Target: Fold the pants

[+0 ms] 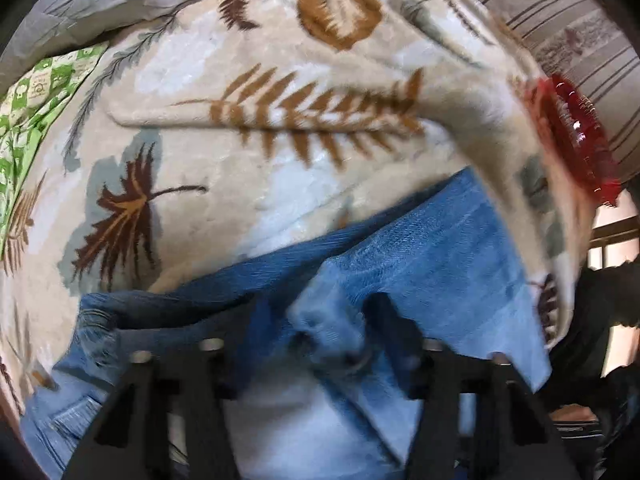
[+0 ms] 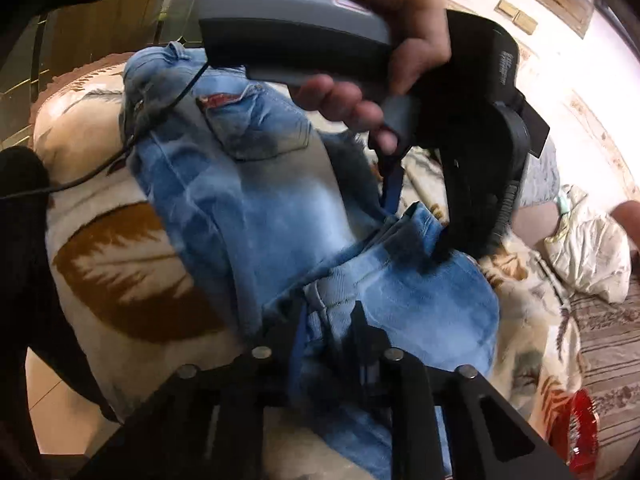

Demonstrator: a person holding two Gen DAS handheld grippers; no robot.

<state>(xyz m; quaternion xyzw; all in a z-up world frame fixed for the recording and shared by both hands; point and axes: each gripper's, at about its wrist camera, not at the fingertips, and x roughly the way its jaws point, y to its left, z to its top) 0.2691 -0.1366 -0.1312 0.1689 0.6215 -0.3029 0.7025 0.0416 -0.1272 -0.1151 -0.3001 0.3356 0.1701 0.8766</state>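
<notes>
1. Two tongs are working on one pair of blue jeans (image 2: 256, 216), which is lying bunched on a cream leaf-print blanket (image 1: 248, 160) spread over the bed, its waistband and back pocket toward the blanket's far left edge in the right wrist view
2. Left gripper (image 1: 320, 320) is gripping a folded clump of denim; its black fingers (image 1: 394, 320) are standing narrowly parted with the cloth pinched between them
3. Seen from the right wrist camera, the same left gripper (image 2: 432, 256) is tilting steeply downward, fingertips buried in a raised fold of the jeans near the middle of the blanket
4. Left hand (image 2: 380, 40) is wrapping around the grey handle from above, fingers curling underneath toward the trigger
5. Right gripper (image 2: 328, 320) is pointing forward and low over the blanket's near edge, its jaws nearly closed on a hem-like ridge of denim
6. One red plastic item (image 1: 576, 140) is lying at the blanket's right edge, beside a striped cover (image 1: 580, 20)
7. Green patterned fabric (image 1: 36, 96) is showing at the left edge
</notes>
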